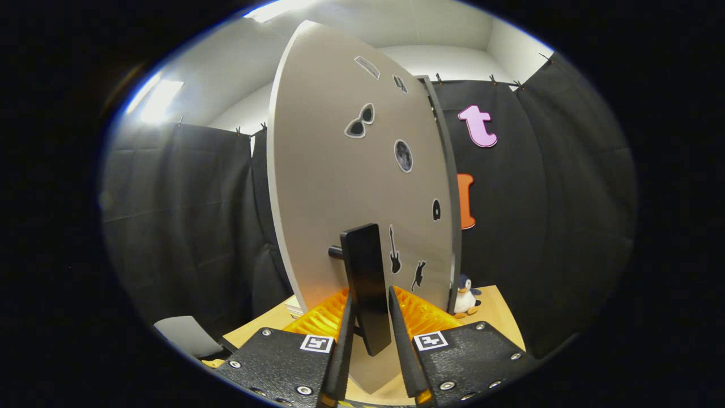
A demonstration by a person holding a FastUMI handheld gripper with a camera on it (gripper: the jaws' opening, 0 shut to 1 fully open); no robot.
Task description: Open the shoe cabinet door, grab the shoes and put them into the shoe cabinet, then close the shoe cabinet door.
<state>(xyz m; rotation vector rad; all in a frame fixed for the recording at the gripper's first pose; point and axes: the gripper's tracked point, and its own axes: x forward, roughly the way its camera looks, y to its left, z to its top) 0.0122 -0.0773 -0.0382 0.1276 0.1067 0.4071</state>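
The gripper (371, 309) clamps the black handle (367, 283) of the sticker-dotted grey cabinet door (334, 187).

Bright overhead light: ceiling panels (161, 99) blown out at 10 and 12 o'clock, glare bleeding blue along the rim there. Door face (340, 187) evenly lit, mid-grey, crisp stickers. Black cloth (187, 226) swallows detail, dim toward 3 and 9. Strong fisheye bowing; door edges curve. Gripper (371, 317) fingers slightly soft, handle (367, 283) dark, near-silhouette.
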